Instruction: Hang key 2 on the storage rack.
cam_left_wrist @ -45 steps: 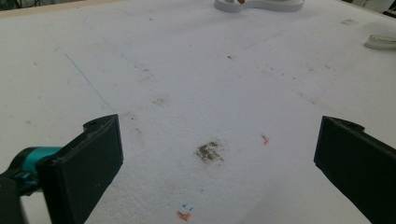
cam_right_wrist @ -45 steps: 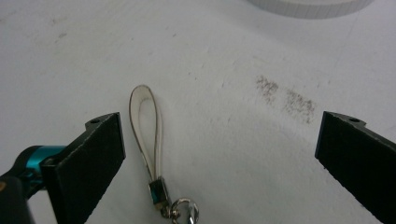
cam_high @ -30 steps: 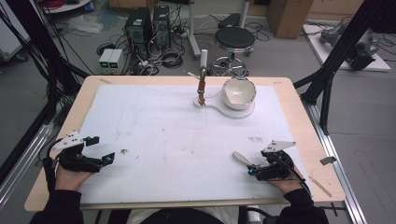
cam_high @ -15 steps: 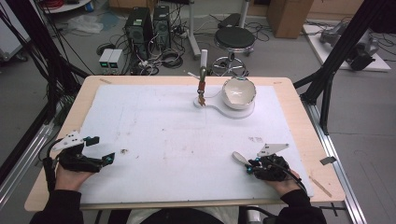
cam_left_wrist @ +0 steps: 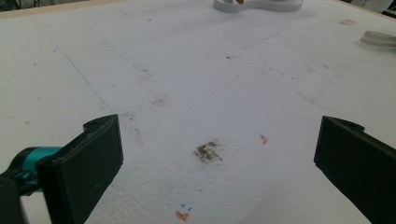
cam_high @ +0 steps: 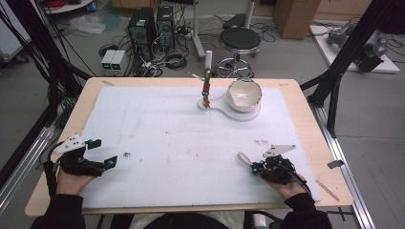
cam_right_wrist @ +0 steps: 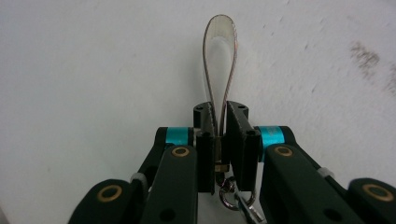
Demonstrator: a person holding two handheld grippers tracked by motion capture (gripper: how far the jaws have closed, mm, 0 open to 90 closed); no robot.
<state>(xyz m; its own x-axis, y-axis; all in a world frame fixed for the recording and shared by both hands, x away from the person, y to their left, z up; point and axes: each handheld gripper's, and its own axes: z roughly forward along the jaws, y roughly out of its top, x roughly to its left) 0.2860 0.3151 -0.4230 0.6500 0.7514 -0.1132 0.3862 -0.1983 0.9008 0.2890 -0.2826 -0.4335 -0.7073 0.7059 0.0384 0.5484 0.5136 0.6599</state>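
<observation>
Two grippers low at the near edge | right gripper (cam_right_wrist: 218, 123) has just closed its jaws, clamped on the shoehorn (cam_right_wrist: 220, 60) handle (blade flat on the white foam board (cam_high: 167, 138)) | left gripper (cam_left_wrist: 217, 154) jaws wide apart, nothing between.

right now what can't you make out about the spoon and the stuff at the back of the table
- Spoon handle end: right gripper view, hidden between the right claw's pads.
- Bowl contents: high view, too small to tell.
- White stand: left gripper view, cut off by the top edge.
</observation>
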